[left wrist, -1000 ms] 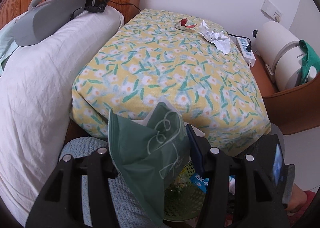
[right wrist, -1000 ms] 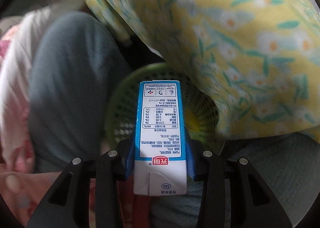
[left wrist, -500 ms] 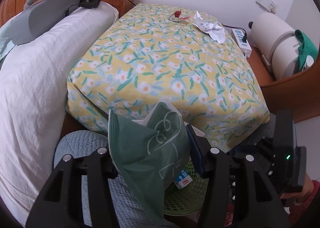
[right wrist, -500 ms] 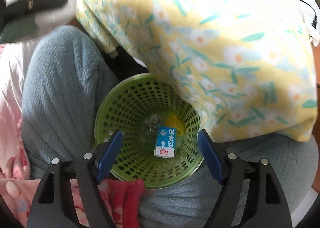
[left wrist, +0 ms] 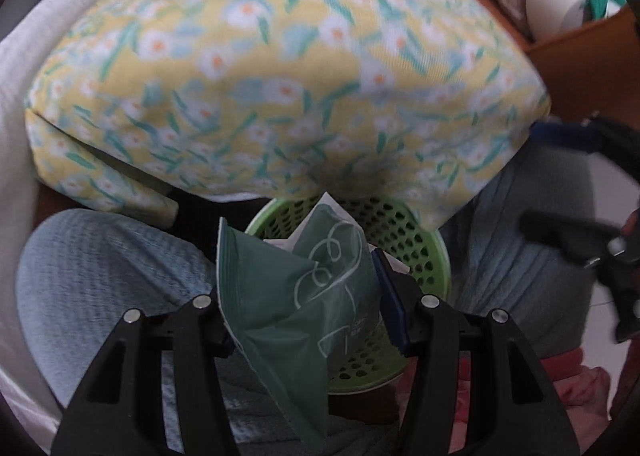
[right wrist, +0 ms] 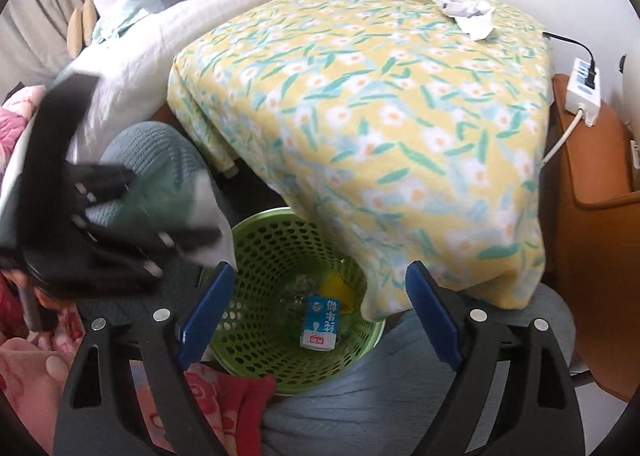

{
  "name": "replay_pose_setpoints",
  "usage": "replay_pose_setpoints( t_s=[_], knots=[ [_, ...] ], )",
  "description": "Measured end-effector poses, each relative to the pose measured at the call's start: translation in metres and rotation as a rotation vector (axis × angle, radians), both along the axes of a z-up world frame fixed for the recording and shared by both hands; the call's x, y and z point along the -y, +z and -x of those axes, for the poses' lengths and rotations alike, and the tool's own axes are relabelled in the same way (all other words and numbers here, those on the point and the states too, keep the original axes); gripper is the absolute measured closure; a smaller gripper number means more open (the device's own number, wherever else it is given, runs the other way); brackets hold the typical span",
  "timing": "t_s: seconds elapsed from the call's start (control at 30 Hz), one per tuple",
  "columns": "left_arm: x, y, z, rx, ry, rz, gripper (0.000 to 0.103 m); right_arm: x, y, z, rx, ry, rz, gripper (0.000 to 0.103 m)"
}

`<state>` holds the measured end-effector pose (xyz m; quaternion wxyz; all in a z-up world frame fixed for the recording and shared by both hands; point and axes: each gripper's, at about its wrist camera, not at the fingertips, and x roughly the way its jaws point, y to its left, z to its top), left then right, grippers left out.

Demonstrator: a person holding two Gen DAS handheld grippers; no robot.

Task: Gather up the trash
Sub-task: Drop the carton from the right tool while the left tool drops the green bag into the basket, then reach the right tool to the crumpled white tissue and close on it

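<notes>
Below, left gripper point(left wrist: 304, 316) fingers clamped green bag point(left wrist: 296, 296), hiding basket point(left wrist: 436, 252) contents; right gripper point(right wrist: 316, 316) fingers opening, empty; carton point(right wrist: 322, 322) partly legible.

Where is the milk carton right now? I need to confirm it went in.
In the right wrist view the milk carton lies at the bottom of the green basket, low and centre, beside something yellow, just below the flowered cloth's hanging corner.

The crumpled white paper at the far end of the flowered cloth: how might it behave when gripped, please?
The crumpled white paper is loosely creased, so it probably squashes between pads. It looks light and may slide when nudged. Its irregular, flattish shape seems unlikely to roll.
</notes>
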<state>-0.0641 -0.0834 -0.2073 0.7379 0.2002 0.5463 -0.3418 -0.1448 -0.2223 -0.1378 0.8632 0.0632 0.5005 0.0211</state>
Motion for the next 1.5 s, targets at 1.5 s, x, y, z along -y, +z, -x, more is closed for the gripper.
replay_pose_setpoints(
  t_s=[1.5],
  knots=[
    [0.042,0.153,-0.133,0.369,0.268,0.246,0.008,0.126,0.049,-0.193,0.181,-0.346,0.070,0.005]
  ],
)
